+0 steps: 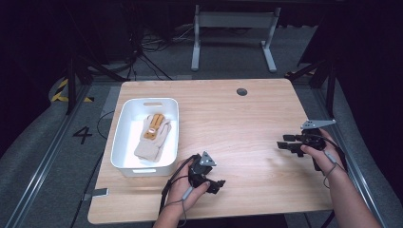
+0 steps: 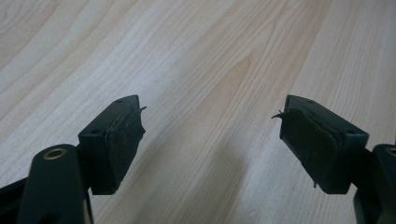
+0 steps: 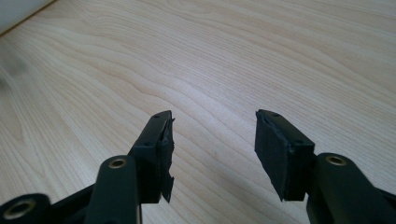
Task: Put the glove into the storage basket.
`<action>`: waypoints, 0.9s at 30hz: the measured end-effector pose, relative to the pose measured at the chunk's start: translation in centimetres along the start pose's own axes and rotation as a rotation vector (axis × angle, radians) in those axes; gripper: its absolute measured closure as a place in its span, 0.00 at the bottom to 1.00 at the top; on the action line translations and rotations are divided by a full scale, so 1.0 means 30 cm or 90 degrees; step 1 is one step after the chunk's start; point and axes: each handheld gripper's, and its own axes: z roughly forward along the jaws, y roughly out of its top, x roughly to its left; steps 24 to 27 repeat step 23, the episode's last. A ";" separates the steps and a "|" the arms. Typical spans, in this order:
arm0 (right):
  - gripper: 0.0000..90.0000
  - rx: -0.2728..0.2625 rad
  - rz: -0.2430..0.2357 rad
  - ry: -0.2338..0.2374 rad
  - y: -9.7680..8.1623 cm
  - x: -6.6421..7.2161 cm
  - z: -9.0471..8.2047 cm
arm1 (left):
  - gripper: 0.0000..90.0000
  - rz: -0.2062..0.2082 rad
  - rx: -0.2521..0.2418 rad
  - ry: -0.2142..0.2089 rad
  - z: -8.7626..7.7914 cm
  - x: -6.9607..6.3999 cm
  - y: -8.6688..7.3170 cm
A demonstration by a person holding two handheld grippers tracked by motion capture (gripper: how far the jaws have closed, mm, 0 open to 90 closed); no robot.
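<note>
Wooden desk [image 1: 247,128] lies bare between both grippers; a cream glove [image 1: 153,135] with orange fingers lies in the white bin [image 1: 124,114] at left. Left gripper [image 2: 212,135] jaws gape empty. Right gripper [image 3: 212,140] jaws likewise.

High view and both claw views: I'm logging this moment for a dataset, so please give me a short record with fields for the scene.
surface: wooden table
container: white bin, on the table's left side
contents: beige gloves lying in the bin
left claw: open, nothing between its jaws, over bare wood near the bin
right claw: open, nothing between its jaws, over the table's right side
</note>
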 end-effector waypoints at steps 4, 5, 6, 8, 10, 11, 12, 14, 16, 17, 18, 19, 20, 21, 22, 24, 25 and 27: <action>0.54 0.002 -0.001 0.001 -0.001 0.001 0.003 | 0.24 0.000 0.028 0.005 0.010 -0.006 0.002; 0.54 0.002 -0.002 0.000 -0.001 0.002 0.004 | 0.24 0.002 0.039 0.008 0.013 -0.007 0.002; 0.54 0.003 -0.004 0.000 -0.001 0.002 0.005 | 0.24 0.007 0.049 0.016 0.017 -0.008 0.001; 0.54 0.004 -0.005 0.000 -0.001 0.002 0.005 | 0.24 0.008 0.064 0.022 0.023 -0.012 0.000; 0.54 0.005 -0.005 0.000 -0.001 0.003 0.006 | 0.23 0.010 0.069 0.018 0.024 -0.013 0.001; 0.54 0.005 -0.005 0.000 -0.001 0.003 0.006 | 0.23 0.008 0.069 0.017 0.023 -0.014 0.001; 0.54 0.005 -0.006 0.000 -0.001 0.003 0.006 | 0.23 0.009 0.072 0.017 0.022 -0.013 0.001; 0.54 0.005 -0.006 0.000 -0.001 0.003 0.006 | 0.23 0.010 0.072 0.021 0.020 -0.012 0.000; 0.54 0.006 -0.005 0.000 -0.001 0.004 0.006 | 0.23 0.012 0.074 0.024 0.019 -0.011 -0.001; 0.54 0.005 -0.006 0.000 -0.001 0.003 0.006 | 0.23 0.013 0.075 0.026 0.018 -0.011 -0.001; 0.54 0.005 -0.006 -0.001 -0.001 0.003 0.006 | 0.23 0.012 0.074 0.027 0.018 -0.011 -0.001; 0.54 0.005 -0.006 -0.002 -0.001 0.004 0.005 | 0.23 0.011 0.073 0.029 0.018 -0.011 0.000; 0.54 0.005 -0.006 -0.002 -0.001 0.004 0.005 | 0.22 0.010 0.073 0.028 0.017 -0.012 0.001; 0.54 0.003 -0.006 -0.002 -0.001 0.004 0.004 | 0.23 0.007 0.072 0.029 0.015 -0.013 0.003; 0.54 0.003 -0.006 -0.002 -0.002 0.003 0.003 | 0.23 0.003 0.068 0.029 0.014 -0.013 0.006; 0.54 0.004 -0.004 -0.004 -0.003 0.003 0.001 | 0.23 -0.002 0.064 0.031 0.013 -0.014 0.009; 0.54 0.004 -0.004 -0.004 -0.003 0.003 0.001 | 0.23 -0.002 0.064 0.031 0.013 -0.014 0.009; 0.54 0.004 -0.004 -0.004 -0.003 0.003 0.001 | 0.23 -0.002 0.064 0.031 0.013 -0.014 0.009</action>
